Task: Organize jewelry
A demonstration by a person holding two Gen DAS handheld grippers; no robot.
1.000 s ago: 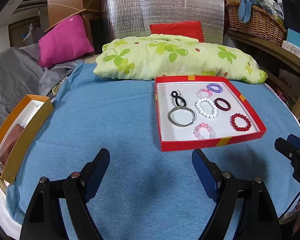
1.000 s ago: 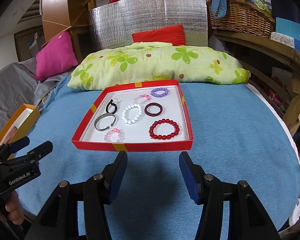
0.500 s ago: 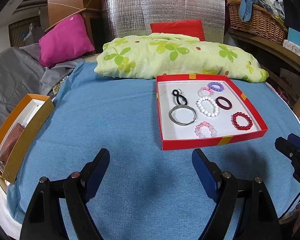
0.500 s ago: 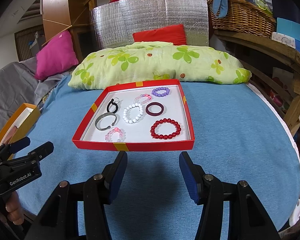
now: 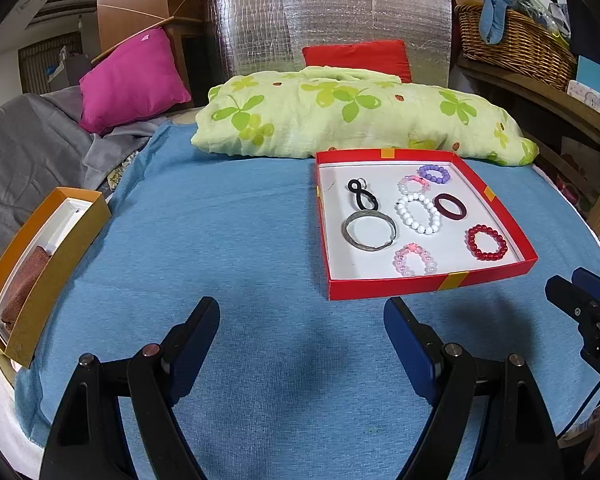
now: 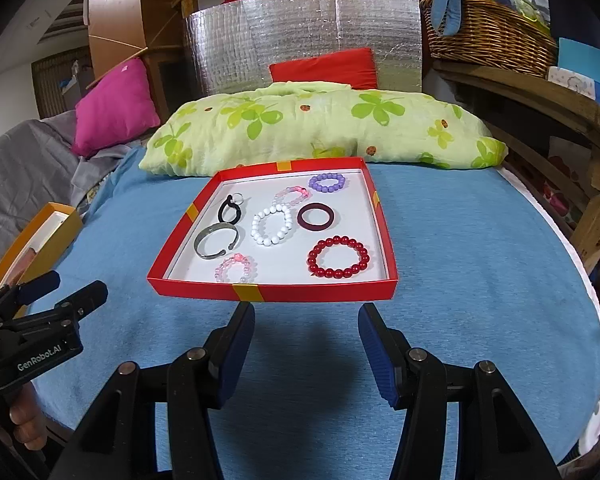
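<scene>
A shallow red tray with a white floor lies on the blue cloth. In it lie several bracelets: a red bead one, a white bead one, a pink bead one, a purple bead one, a dark maroon ring, a grey metal bangle and a black loop. My right gripper is open and empty just before the tray's near edge. My left gripper is open and empty, left of the tray's near corner.
An open orange box with a brown pad inside stands at the cloth's left edge. A green-leaf pillow lies behind the tray. A pink cushion, a foil board and a wicker basket stand further back.
Both grippers have edged slightly forward toward the tray. Both stay open and empty.
</scene>
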